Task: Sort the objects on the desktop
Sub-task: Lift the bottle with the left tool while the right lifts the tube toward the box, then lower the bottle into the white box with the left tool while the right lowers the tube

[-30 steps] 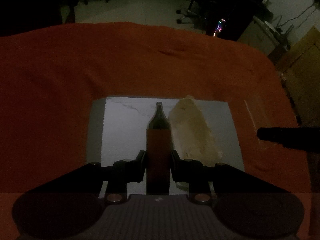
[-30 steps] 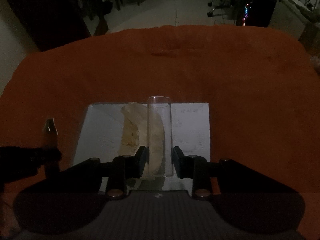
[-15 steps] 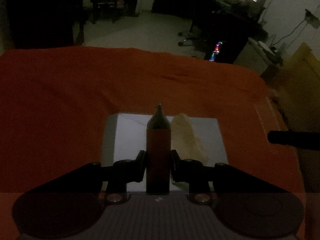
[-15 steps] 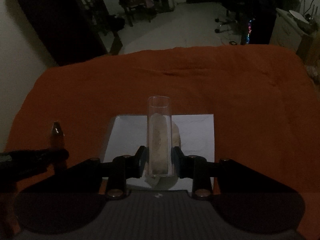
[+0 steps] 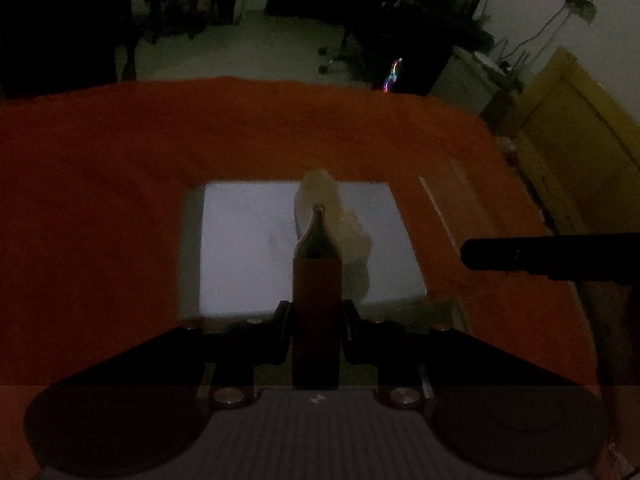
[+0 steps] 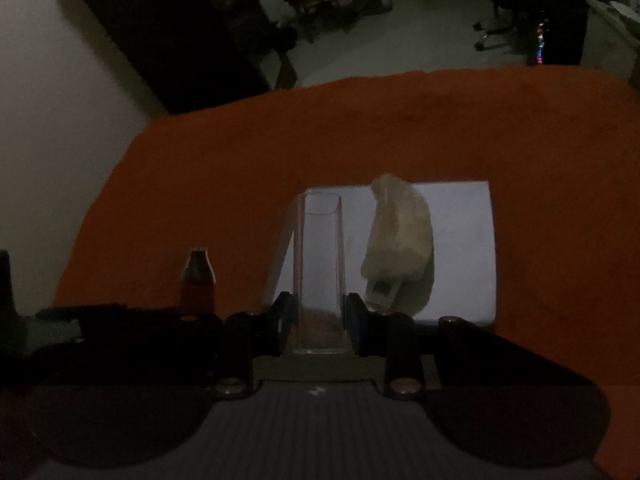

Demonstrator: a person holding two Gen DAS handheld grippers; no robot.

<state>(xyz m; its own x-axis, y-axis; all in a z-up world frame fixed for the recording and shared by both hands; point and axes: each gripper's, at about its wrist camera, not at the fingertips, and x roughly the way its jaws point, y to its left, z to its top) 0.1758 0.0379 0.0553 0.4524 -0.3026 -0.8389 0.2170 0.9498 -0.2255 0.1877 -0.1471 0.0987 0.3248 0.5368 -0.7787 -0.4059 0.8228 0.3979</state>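
An orange cloth (image 5: 120, 184) covers the table, bare across its far half up to the far edge, with dim floor beyond; a white sheet (image 5: 248, 240) lies flat near the middle, cloth open on its left and far sides; a crumpled pale wad (image 6: 400, 240) rests on the sheet; the right gripper (image 6: 319, 316) is clamped on an upright clear tube (image 6: 319, 264), raised above the sheet's left edge; the left gripper (image 5: 316, 320) is pinched narrow on a red bottle (image 5: 317, 304) with a grey pointed tip, held above the sheet's near edge.
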